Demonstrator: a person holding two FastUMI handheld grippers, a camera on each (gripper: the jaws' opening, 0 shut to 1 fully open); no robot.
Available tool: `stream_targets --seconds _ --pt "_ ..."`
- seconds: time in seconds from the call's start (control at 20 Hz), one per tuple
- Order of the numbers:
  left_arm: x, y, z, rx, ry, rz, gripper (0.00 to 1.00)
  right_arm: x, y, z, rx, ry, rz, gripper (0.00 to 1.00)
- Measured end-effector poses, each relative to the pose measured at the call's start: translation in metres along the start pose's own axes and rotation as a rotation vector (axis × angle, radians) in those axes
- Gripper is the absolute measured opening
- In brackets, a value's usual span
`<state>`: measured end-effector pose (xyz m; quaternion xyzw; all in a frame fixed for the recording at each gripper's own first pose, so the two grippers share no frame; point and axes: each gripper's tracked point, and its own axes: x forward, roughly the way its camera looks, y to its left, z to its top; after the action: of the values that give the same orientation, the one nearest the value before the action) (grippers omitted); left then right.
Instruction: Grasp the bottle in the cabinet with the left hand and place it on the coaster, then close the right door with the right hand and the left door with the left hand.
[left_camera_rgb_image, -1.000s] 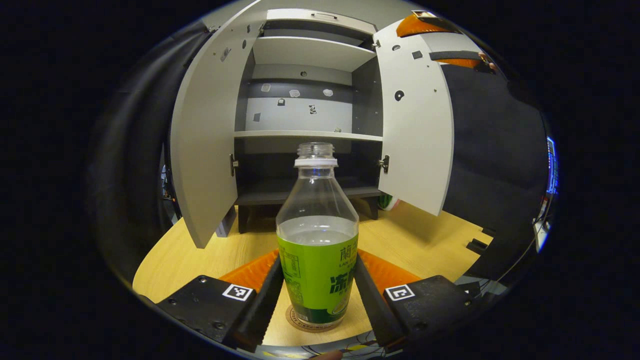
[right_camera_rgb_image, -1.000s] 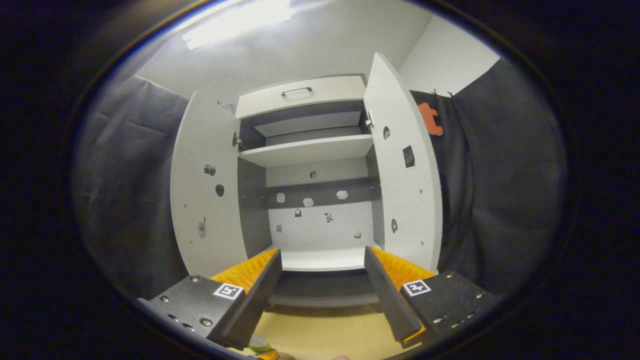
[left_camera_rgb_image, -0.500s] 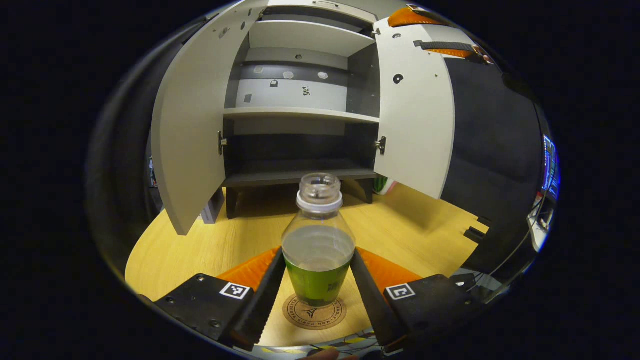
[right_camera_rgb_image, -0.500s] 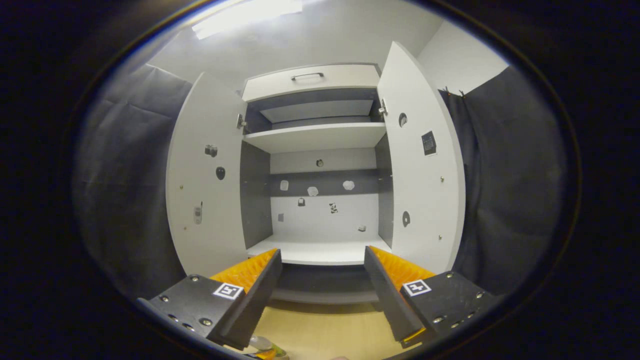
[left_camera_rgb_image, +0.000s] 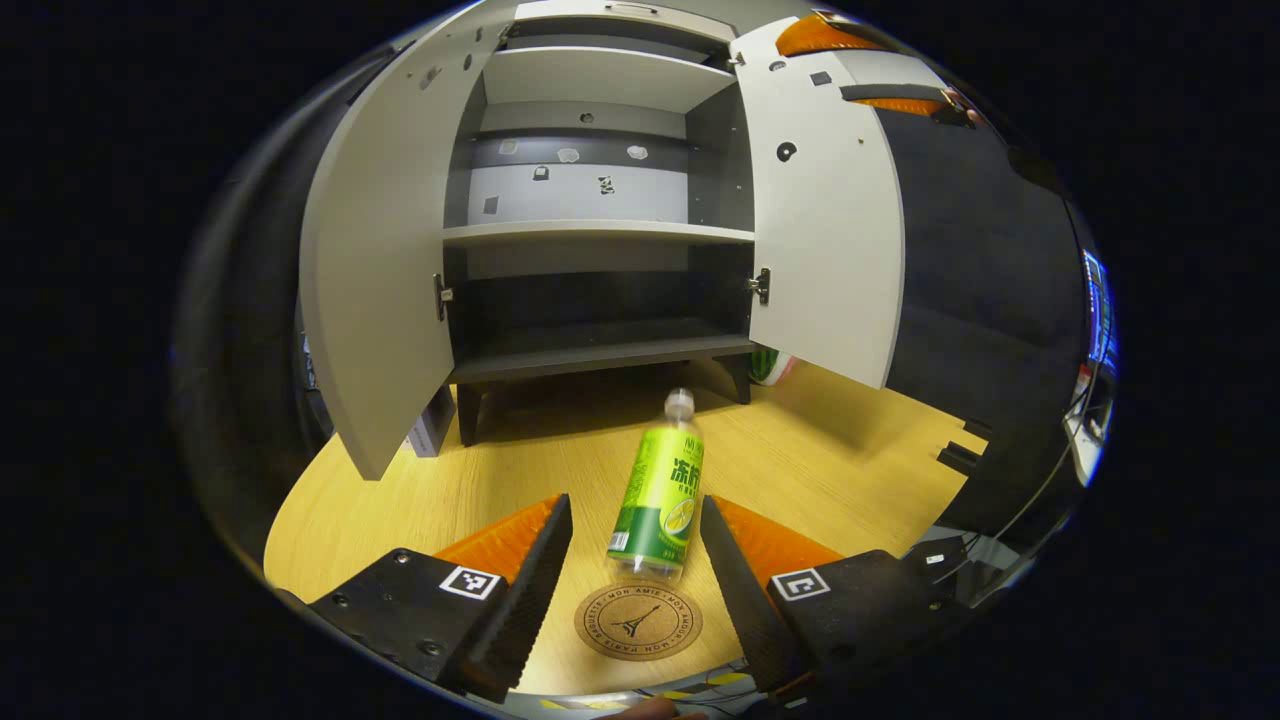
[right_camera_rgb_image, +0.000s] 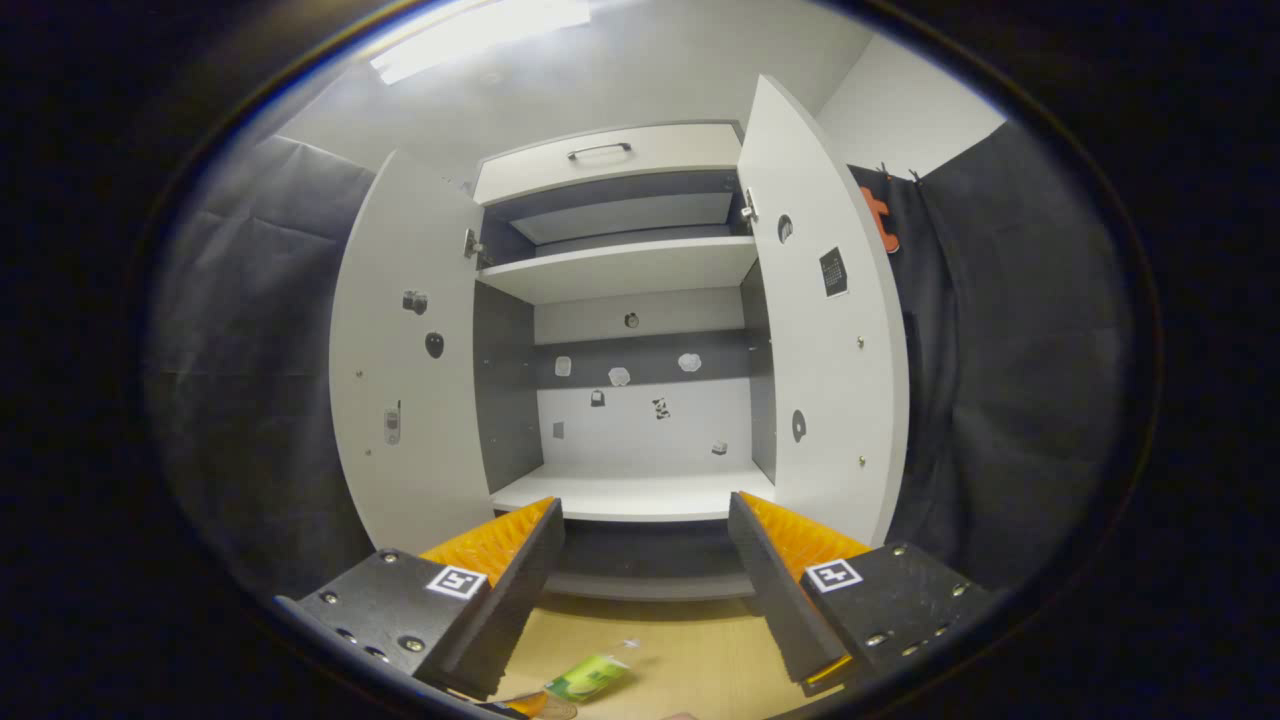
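The bottle (left_camera_rgb_image: 660, 495), clear with a green label and no cap, lies on its side on the wooden table. Its neck points toward the cabinet and its base touches the far rim of the round cork coaster (left_camera_rgb_image: 638, 622). My left gripper (left_camera_rgb_image: 634, 503) hangs open above them, its fingers either side of the bottle and apart from it. Both cabinet doors stand open: the left door (left_camera_rgb_image: 375, 250) and the right door (left_camera_rgb_image: 825, 210). My right gripper (right_camera_rgb_image: 645, 505) is open and bare, facing the cabinet's shelves between the left door (right_camera_rgb_image: 410, 380) and the right door (right_camera_rgb_image: 820, 360). The bottle (right_camera_rgb_image: 588, 677) lies low in that view.
The table (left_camera_rgb_image: 400, 500) runs from the coaster to the cabinet's feet. A striped green object (left_camera_rgb_image: 768, 368) sits behind the cabinet's right leg. Black brackets (left_camera_rgb_image: 960, 455) lie at the table's right edge. A drawer with a handle (right_camera_rgb_image: 600, 152) tops the cabinet.
The bottle stood upright on the coaster between my left fingers; it now lies tipped over beyond the coaster. The left gripper has risen and drawn back. The right gripper shifted only slightly.
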<state>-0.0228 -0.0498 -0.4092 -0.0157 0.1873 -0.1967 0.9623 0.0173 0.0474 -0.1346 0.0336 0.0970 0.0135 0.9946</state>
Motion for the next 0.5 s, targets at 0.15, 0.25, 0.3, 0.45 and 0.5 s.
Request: stream_targets --seconds 0.15,0.25,0.3,0.45,0.5 --pt "0.008 -0.006 0.01 0.02 -0.009 -0.006 0.83 0.0 -0.006 -0.005 -0.007 0.008 -0.01 1.0" --pt "0.01 -0.01 0.017 0.008 -0.018 -0.02 0.83 0.0 -0.012 -0.004 -0.003 0.01 -0.022 1.0" --pt "0.012 -0.013 0.019 0.005 -0.019 -0.028 0.83 0.001 -0.015 -0.004 0.001 0.008 -0.029 1.0" --pt "0.021 -0.015 0.015 0.025 0.012 -0.035 0.83 0.0 -0.029 -0.007 0.008 0.012 -0.054 1.0" --pt "0.025 -0.015 0.015 0.032 0.022 -0.035 0.83 -0.001 -0.033 -0.007 0.01 0.014 -0.061 1.0"
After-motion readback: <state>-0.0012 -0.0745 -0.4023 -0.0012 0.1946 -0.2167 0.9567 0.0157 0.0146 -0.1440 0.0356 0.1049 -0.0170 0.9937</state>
